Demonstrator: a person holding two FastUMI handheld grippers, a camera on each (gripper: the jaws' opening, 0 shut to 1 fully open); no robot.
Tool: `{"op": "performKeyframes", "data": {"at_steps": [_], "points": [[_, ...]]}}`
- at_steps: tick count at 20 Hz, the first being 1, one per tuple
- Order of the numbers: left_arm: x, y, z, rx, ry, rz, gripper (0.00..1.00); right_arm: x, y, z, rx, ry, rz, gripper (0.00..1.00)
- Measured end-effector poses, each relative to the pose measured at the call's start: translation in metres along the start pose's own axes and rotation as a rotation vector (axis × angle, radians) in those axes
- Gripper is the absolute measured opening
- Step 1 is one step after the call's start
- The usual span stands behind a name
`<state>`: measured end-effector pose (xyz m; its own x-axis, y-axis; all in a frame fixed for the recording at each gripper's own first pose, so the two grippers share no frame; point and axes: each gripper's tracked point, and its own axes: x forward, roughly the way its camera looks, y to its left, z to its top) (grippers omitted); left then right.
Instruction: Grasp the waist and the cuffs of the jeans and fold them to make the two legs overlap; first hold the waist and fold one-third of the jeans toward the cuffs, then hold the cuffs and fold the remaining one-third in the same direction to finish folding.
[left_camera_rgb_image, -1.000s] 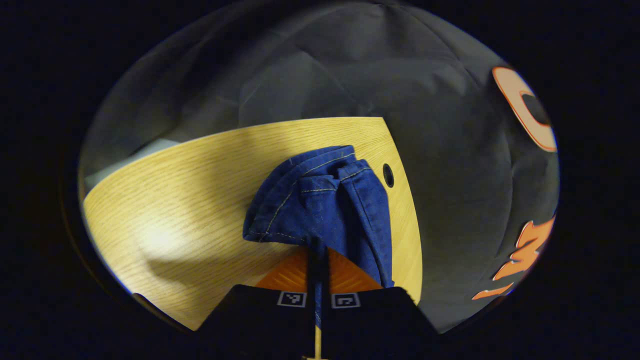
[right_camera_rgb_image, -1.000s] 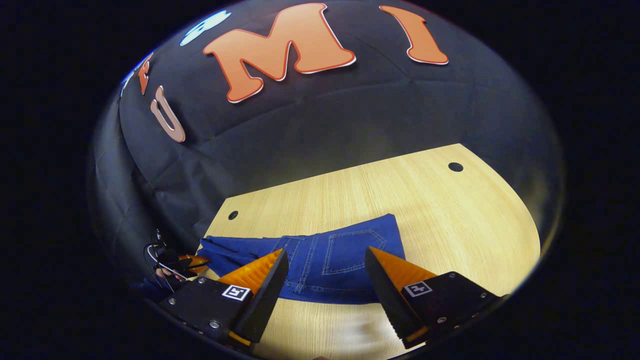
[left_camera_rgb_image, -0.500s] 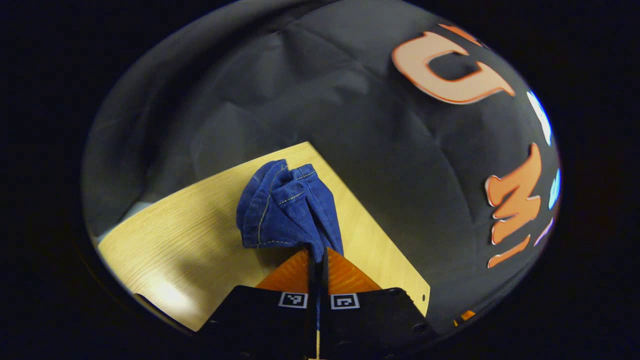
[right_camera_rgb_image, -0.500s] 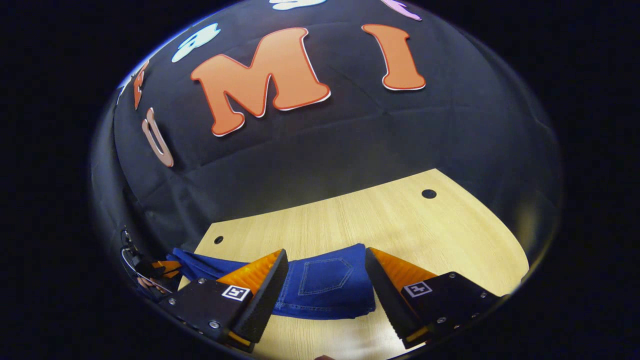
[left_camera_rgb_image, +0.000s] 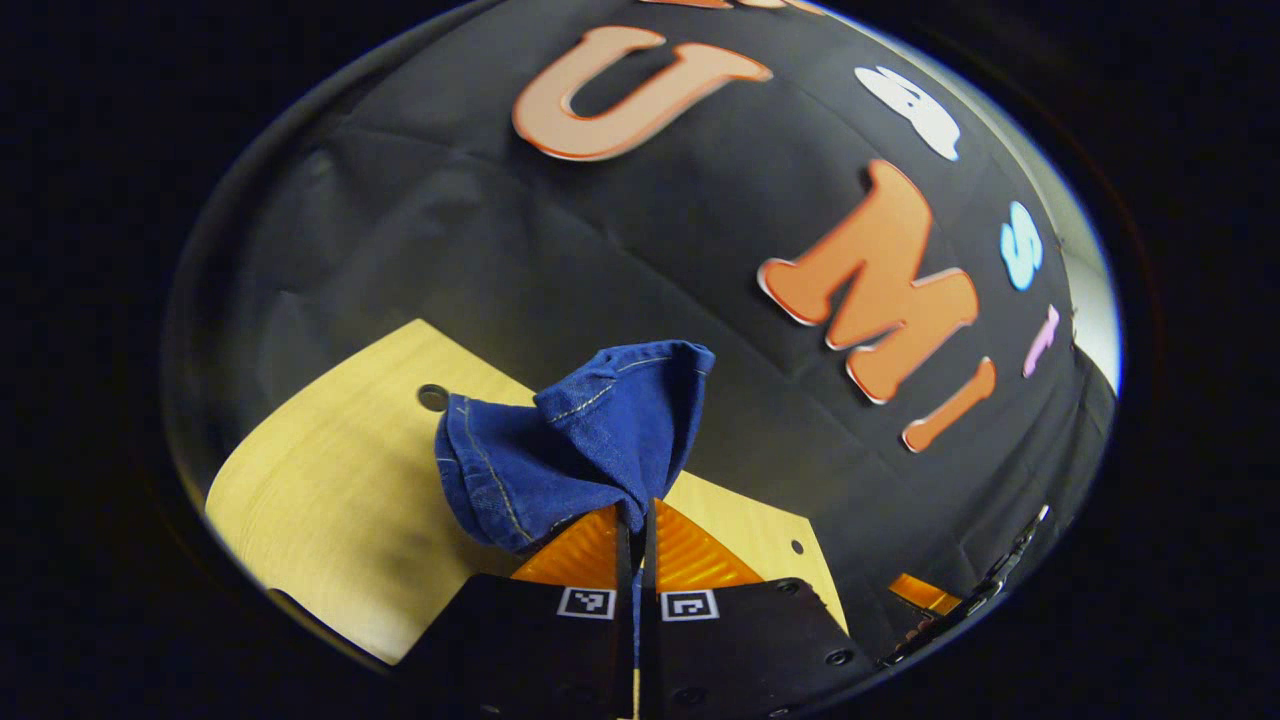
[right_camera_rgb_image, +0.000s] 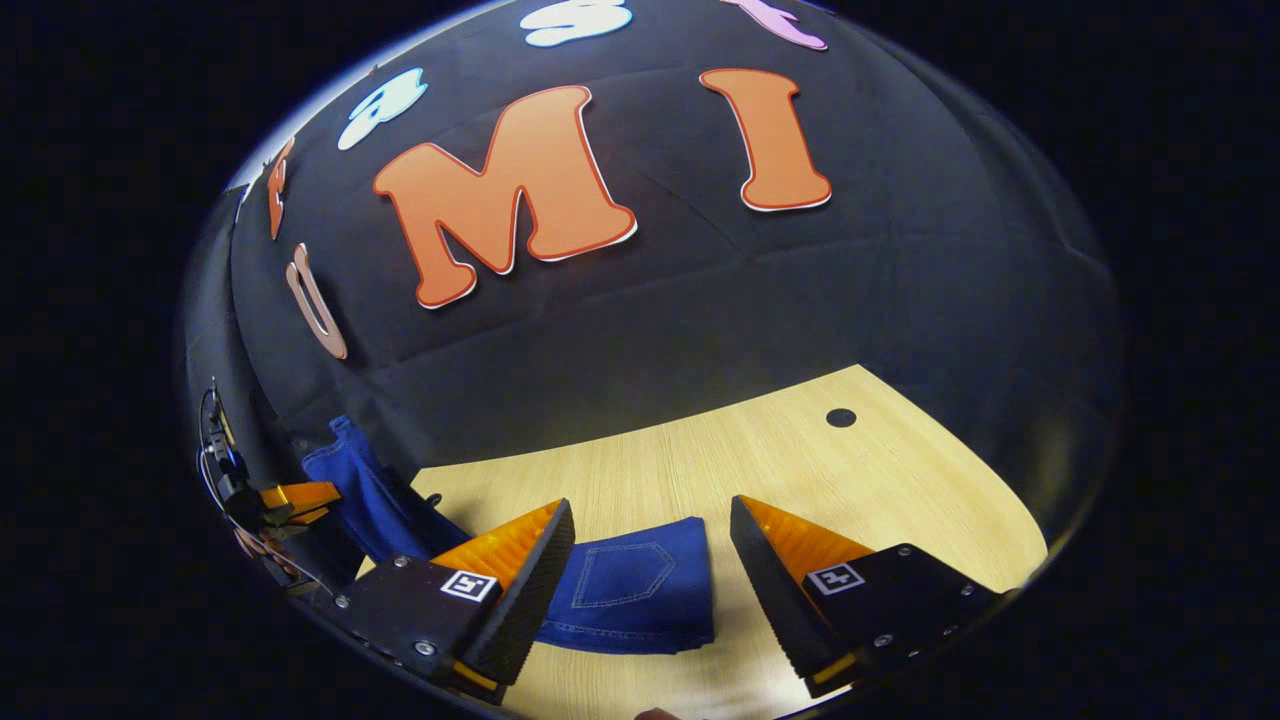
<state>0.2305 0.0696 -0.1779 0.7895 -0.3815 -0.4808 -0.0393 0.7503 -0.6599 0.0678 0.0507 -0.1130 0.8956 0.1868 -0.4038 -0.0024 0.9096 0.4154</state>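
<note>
The blue jeans (right_camera_rgb_image: 630, 595) lie on the wooden table (right_camera_rgb_image: 800, 470), back pocket up, partly folded. Their cuff end (left_camera_rgb_image: 570, 450) hangs bunched in the air above the table, and my left gripper (left_camera_rgb_image: 635, 520) is shut on it. In the right gripper view that lifted leg (right_camera_rgb_image: 365, 495) rises at the far left toward the left gripper (right_camera_rgb_image: 290, 498). My right gripper (right_camera_rgb_image: 650, 540) stands open above the table, nothing between its fingers, with the pocket part of the jeans just beyond and below them.
A small round hole (right_camera_rgb_image: 841, 417) sits in the table near its far right corner, another hole (left_camera_rgb_image: 432, 397) near the far left corner. The black cloth wall stands close behind the table's far edge.
My left gripper has lifted the cuffs higher and swung toward the right. The right gripper has drawn back and up from the jeans, staying open.
</note>
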Motion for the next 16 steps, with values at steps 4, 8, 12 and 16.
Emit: {"op": "performKeyframes", "data": {"at_steps": [4, 8, 12, 16], "points": [[0.030, -0.067, -0.040, 0.132, 0.075, -0.027, 0.02, 0.001, -0.008, 0.007, -0.010, -0.010, 0.017, 0.97], [0.059, -0.114, -0.091, 0.272, 0.161, -0.036, 0.02, 0.001, -0.023, 0.010, -0.019, -0.011, 0.023, 0.97], [0.089, -0.141, -0.152, 0.524, 0.263, 0.010, 0.02, 0.000, -0.040, 0.006, -0.007, 0.001, 0.027, 0.97], [0.093, -0.134, -0.195, 0.702, 0.371, 0.026, 0.07, 0.003, -0.062, -0.001, 0.018, 0.020, 0.017, 0.98]]}}
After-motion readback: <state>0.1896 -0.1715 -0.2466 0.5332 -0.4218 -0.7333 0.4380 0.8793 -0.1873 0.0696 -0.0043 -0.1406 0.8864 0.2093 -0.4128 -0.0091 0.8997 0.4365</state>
